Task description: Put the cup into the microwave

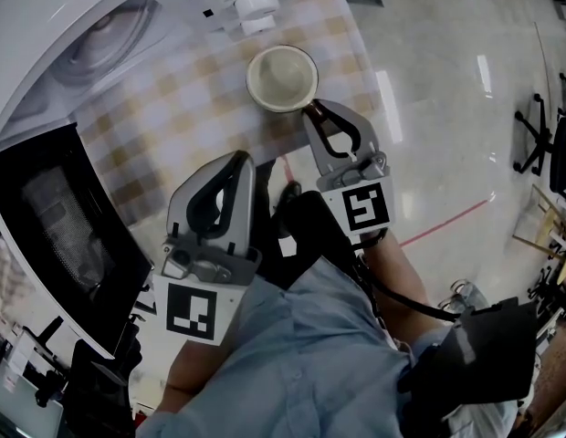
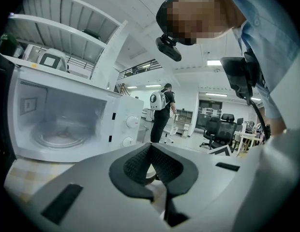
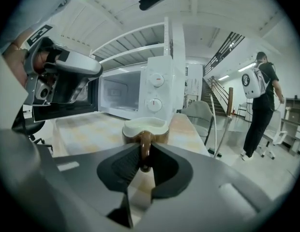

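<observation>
One cup [image 1: 281,78] stands upright on the checked counter [image 1: 173,108], mouth up, its handle [image 3: 143,149] pointing back toward the person and away from the knobs. The right gripper [image 1: 312,109] has its jaws closed on that handle, one pad on each side. The left gripper [image 1: 241,159] hangs nearer the person, jaws together with nothing between them. One white microwave [image 1: 100,26] sits at the counter's far end – two knobs [image 3: 157,80] on its panel, its one dark door [image 1: 55,235] swung wide open. The cup is near the counter's right edge, just in front of the knob panel. Bare cloth lies between the cup and the open cavity [image 2: 58,124].
</observation>
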{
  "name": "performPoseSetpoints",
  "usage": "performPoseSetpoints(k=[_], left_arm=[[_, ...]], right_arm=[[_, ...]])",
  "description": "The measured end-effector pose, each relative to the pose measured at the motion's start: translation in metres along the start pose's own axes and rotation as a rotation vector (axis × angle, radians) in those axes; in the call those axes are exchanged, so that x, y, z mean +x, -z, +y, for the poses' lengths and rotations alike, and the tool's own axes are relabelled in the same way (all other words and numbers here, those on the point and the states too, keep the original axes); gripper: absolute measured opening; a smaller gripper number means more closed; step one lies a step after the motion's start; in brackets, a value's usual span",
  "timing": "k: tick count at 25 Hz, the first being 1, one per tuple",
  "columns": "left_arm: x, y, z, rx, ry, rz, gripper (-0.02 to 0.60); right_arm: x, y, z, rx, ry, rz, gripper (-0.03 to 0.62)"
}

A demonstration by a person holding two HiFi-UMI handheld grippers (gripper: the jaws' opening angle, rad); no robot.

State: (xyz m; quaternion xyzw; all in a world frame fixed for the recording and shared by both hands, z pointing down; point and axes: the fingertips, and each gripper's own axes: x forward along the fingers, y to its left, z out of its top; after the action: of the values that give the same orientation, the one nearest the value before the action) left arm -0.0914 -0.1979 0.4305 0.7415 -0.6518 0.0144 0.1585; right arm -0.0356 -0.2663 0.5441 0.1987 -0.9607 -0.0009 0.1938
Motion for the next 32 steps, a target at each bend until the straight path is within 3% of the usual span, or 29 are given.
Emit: performPoseSetpoints(k=[6,15,25,32], left_arm=[[-0.002,0.001,-0.003,0.002,-0.01,-0.001,0.005],[-0.011,-0.009,-0.01,0.011,-0.022,-0.023,0.005],[-0.052,-0.042,-0.019,0.012,-0.084,-0.085,0.005],[-0.062,-0.049,0.006,0.036,-0.129,-0.102,0.005]], right_arm=[[-0.006,-0.005,-0.005,0.1,0.025,-0.064,0.051],[-0.015,-0.027,-0.002,0.081,0.004,-0.099,0.051],[-0.031,-0.087,0.027,0.061,-0.071,-0.158,0.051],[-0.021,-0.113,0.05,0.049,-0.122,-0.182,0.051]])
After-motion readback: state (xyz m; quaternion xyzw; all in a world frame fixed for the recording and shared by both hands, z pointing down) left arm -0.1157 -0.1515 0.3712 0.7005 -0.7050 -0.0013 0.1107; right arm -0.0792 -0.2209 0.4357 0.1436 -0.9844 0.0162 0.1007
